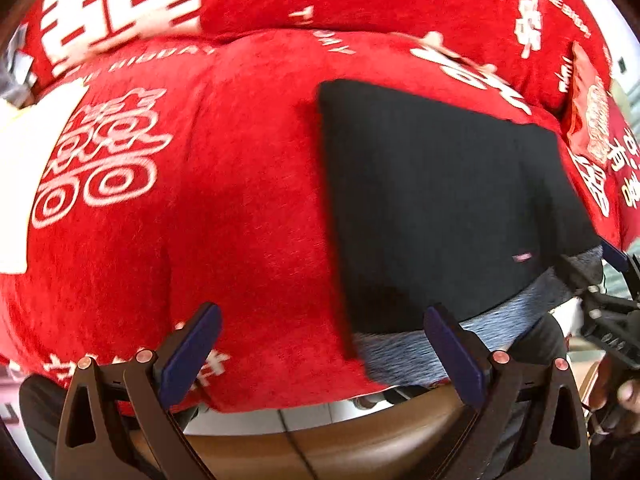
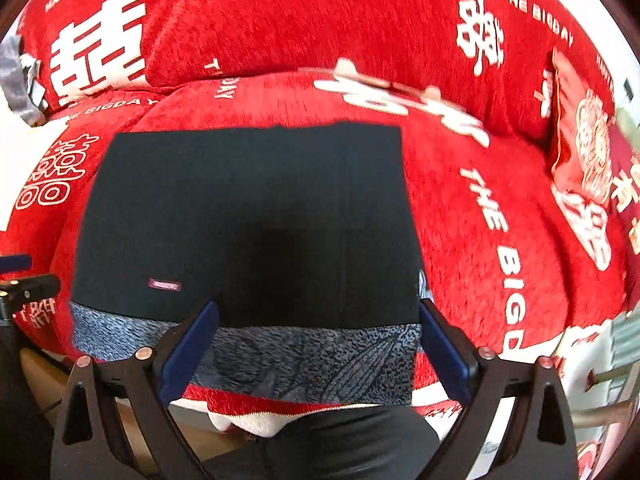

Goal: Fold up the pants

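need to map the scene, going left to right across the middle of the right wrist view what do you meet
white double-happiness print → folded black pants → white "THE BIGDAY" lettering → red printed cushion, all on the red sofa cover

furniture: sofa [image 2: 280,32] draped in a red cover with white characters and "THE BIGDAY" lettering — seat and backrest both covered | extras: red printed cushion [image 2: 580,152] at the right end | floor: brown surface [image 1: 360,436] below the seat edge | light: bright — daylight-like
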Demonstrator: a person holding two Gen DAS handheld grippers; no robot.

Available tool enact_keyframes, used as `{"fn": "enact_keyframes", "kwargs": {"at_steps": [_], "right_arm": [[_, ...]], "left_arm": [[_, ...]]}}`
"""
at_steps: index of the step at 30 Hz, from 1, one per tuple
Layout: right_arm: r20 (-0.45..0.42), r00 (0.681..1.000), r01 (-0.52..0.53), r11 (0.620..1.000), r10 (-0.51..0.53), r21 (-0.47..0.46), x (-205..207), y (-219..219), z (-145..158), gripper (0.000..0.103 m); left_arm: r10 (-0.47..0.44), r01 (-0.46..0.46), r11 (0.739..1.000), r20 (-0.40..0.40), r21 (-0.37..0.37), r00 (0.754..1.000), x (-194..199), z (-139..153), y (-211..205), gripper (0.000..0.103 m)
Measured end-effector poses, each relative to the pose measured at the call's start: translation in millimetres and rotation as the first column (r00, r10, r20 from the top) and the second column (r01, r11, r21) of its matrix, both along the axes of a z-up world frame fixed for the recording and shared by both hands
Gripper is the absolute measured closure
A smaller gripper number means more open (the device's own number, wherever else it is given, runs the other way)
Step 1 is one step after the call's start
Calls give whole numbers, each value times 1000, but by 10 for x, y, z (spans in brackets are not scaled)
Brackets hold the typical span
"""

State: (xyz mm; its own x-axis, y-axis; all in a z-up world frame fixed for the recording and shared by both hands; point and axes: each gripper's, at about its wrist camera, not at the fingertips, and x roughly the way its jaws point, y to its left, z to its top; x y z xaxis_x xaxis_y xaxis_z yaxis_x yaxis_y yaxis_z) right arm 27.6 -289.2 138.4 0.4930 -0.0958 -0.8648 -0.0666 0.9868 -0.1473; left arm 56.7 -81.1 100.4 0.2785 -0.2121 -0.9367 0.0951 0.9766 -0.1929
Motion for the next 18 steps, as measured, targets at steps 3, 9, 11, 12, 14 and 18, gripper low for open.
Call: {"fn": "enact_keyframes", "kwargs": {"at_steps": [3,9,11,12,14,18], "right_arm": [[14,1000,-11,998,12,-55,-22,111,15,4],[82,997,1,996,7,-94,-98,170,137,4],[95,995,-13,997,20,-79,-113,196,144,4],[88,995,-31,997,37,-69,-115,215,114,4],[54,997,-57,997,59,-51,-103,219,15,4],[-56,998,-32,999,32,5,-92,51,-234,4]], "left_arm": [[-49,49,999,20,22,999,7,30,-186,1],[-95,93,994,26,59,995,61,-9,-350,1],[-89,88,995,22,54,996,90,-16,-352,1],[-87,86,995,16,48,996,100,-30,-343,1],[-86,85,995,7,41,996,110,-60,-323,1],[-91,91,995,9,41,996,114,-61,-359,1]]}}
